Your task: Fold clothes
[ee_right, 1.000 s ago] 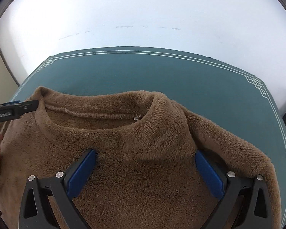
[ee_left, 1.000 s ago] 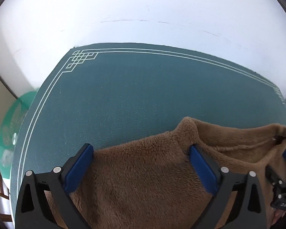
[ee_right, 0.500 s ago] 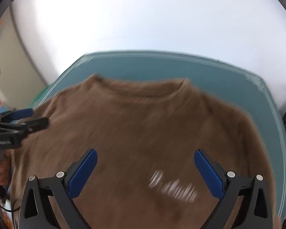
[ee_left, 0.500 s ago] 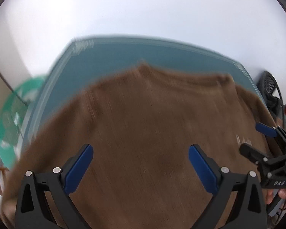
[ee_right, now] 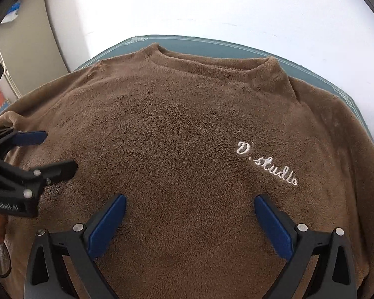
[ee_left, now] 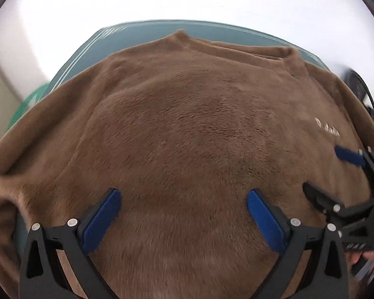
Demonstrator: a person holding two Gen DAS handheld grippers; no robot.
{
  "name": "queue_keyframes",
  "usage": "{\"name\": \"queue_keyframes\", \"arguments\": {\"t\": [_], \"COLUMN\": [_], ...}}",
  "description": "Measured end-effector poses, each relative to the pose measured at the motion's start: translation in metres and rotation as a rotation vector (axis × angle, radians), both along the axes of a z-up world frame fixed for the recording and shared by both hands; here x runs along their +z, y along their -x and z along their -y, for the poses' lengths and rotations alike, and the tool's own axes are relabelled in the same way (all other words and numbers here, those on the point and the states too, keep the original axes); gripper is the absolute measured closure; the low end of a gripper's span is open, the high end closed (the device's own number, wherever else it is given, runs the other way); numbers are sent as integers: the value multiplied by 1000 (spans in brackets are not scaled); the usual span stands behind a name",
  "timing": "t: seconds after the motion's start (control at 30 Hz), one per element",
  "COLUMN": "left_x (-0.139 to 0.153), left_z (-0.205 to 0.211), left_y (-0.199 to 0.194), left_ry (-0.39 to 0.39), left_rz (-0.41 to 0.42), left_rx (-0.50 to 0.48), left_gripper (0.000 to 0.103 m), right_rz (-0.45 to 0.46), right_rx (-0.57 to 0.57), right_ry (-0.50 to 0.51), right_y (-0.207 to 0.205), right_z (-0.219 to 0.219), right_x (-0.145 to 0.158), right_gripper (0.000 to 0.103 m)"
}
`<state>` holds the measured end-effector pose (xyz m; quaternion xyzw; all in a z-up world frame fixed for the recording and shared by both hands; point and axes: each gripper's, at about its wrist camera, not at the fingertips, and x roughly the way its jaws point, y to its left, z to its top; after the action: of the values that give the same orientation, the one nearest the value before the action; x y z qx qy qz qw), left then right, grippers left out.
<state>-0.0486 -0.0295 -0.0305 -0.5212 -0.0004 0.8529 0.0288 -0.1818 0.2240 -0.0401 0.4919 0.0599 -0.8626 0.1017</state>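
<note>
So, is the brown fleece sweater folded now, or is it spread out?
Spread out. The brown fleece sweater lies flat, front up, on the green mat, collar far, white lettering uncovered.

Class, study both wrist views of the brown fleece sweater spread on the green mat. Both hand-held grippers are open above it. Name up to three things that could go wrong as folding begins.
1. The brown fleece sweater is thick; the open right hand-held gripper may pinch only the top layer.
2. The sweater's edges reach past the green mat, so a pull could drag it off.
3. The left hand-held gripper works close beside the right; they could collide.
</note>
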Motion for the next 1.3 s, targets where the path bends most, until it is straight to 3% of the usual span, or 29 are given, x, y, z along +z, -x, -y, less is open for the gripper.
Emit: {"name": "queue_keyframes", "arguments": {"t": [0.07,0.2,0.33,0.43,0.47,0.7,0.8,0.9,1.1,1.3], "left_x": [15,37,17,-5,-9,-7,-6,-10,-12,-11], "left_z": [-7,-20,-30,-34,-36,-31,-26,-29,-30,-32], "left_y": [-18,-52,-63,-64,-65,-79,-84,-79,-73,-74], "left_ry": [13,27,-18,-1,9,-25,-55,-37,-27,-26], "left_rz": [-29,-71,-20,8,0,-85,-104,-101,-97,-96], "left_rx": [-21,-69,-83,-62,-61,-79,-80,-83,-85,-82], "left_gripper": [1,1,1,1,1,1,1,1,1,1], "right_rz": [48,48,-39,3,48,-13,-33,-86,-257,-280], "right_rx": [-34,11,35,5,-11,-47,-71,-96,-306,-523], "right_ry": [17,133,19,-28,-10,10,76,158,156,117], "right_y": [-9,-57,-95,-100,-100,-129,-146,-173,-255,-295], "right_z": [-4,-11,-6,-8,-11,-14,-24,-42,-106,-160], "right_x": [7,25,32,14,5,4,8,19,51,44], "right_gripper": [0,0,0,0,0,0,0,0,0,0]}}
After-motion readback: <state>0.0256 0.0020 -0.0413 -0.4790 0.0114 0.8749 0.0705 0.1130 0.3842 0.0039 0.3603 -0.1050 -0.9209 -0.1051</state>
